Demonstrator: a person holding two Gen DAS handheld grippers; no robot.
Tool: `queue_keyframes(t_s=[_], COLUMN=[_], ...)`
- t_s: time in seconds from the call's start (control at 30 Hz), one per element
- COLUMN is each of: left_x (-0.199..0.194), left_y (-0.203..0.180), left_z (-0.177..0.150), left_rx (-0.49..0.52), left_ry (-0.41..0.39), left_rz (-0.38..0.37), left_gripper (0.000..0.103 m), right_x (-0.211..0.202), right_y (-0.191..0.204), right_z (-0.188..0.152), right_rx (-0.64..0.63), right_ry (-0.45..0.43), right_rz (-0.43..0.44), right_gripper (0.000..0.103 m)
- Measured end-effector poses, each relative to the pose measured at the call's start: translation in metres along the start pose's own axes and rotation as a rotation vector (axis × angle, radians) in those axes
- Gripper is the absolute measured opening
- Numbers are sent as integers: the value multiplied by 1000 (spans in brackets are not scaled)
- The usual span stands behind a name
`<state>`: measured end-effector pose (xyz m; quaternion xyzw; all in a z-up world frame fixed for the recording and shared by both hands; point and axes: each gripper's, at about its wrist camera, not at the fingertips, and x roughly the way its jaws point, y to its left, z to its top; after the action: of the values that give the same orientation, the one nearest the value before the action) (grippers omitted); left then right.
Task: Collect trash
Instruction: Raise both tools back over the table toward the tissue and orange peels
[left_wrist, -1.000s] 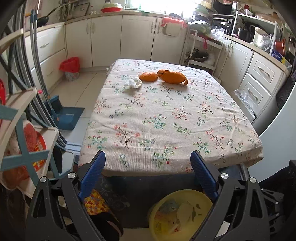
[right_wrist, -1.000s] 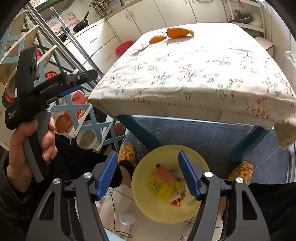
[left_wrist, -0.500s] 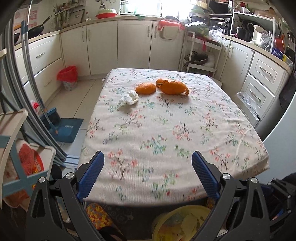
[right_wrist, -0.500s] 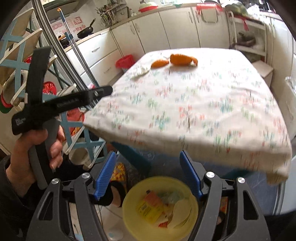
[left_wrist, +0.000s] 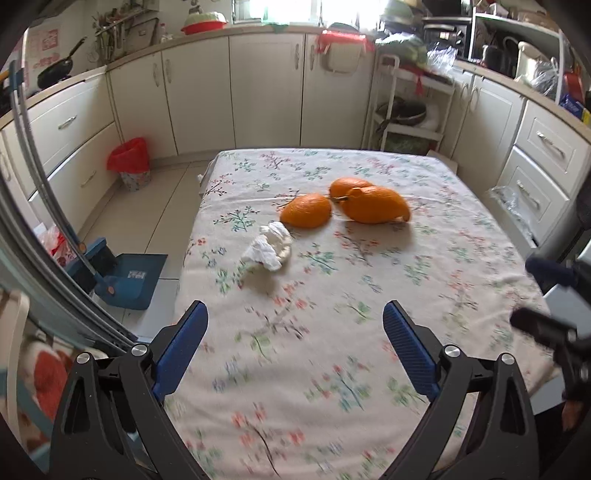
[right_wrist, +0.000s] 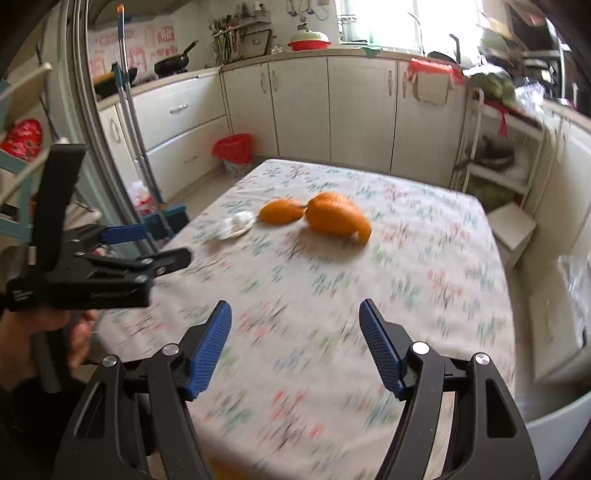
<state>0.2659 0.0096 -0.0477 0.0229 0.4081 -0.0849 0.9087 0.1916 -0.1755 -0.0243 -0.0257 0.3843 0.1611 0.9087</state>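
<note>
From my left tool (left_wrist: 295, 343), blue pads spread apart and empty, I see the crumpled tissue (left_wrist: 269, 249) on the counter (left_wrist: 443, 258) beside orange peels (left_wrist: 347, 208); from my right tool (right_wrist: 295, 343), likewise agape, the same trash lies ahead, so both are readied to reach.

A cream cloth strewn with red, green and blue floral sprigs covers the surface (left_wrist: 369, 302). Far along it lie bright orange peels (left_wrist: 373, 208) beside a crumpled white tissue (left_wrist: 269, 247). Blue pads line both black tools. At left, a blue dustpan (left_wrist: 133, 275) and a red-lined bin (left_wrist: 129, 162) stand before cream cabinets (left_wrist: 266, 88).
</note>
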Motion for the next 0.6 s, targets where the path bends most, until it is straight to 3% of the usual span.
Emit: queue_keyframes(t_s=[0.17, 0.6], left_x=[33, 93], left_y=[15, 25], left_z=[17, 51], left_rx=[-15, -24], left_ry=[38, 89], left_rz=[-3, -40], left_gripper=[92, 92], right_x=[45, 120], right_y=[-17, -42], right_z=[27, 61], right_rx=[-51, -53], right_ry=[-3, 49], right_rz=[-49, -50], right_gripper=[69, 69])
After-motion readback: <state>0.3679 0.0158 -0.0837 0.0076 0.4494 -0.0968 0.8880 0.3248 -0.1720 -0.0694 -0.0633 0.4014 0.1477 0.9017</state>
